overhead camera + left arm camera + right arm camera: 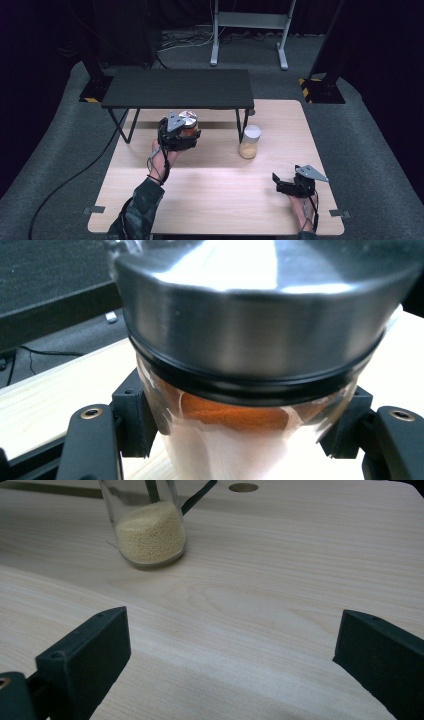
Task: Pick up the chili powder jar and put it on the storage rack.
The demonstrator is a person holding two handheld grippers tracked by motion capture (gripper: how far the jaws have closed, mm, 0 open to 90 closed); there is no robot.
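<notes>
High view, yellow-grain jar [249, 142] beside black shelf [177, 88], table [215, 185].

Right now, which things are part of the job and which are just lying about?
In the job: left gripper, shut on the orange jar with its steel lid.
Lying about: yellow jar, black shelf, open right gripper resting on the table.
</notes>
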